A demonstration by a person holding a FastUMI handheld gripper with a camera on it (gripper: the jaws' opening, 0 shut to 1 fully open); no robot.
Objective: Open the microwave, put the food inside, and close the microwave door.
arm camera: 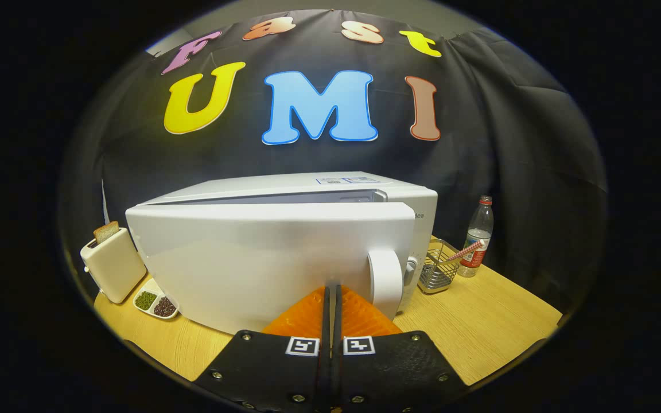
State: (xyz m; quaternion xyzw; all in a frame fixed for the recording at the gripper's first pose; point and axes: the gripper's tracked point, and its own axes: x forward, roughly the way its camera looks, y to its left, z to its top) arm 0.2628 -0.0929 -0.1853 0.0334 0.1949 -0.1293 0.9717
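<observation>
Because the white, box-shaped microwave (307,241) is a rigid, heavy appliance resting flat on the pale wooden surface (479,327), you can expect its body to hold its place while only the door gives. Its broad white door (261,258) stands slightly ajar, with a dark gap showing along its top edge, and it will likely swing stiffly on hinges at the toaster side. Your best hold is the white curved handle (385,281) at the door's free edge; it looks smooth and probably slippery, so hook behind it rather than pinch its face. Your claw (330,298) has its orange ribbed fingers (307,315) drawn together with just a thin slit between them, holding nothing. The door face lies just ahead of the fingertips, very near or touching, though you cannot tell which from here, and the handle sits just beside them toward the wire basket (438,269). Beyond that basket stands a clear plastic bottle with a red cap (477,241). On the other side, a cream toaster with a slice of bread (111,261) and a small white dish of beans (156,303) sit near the microwave's corner.
</observation>
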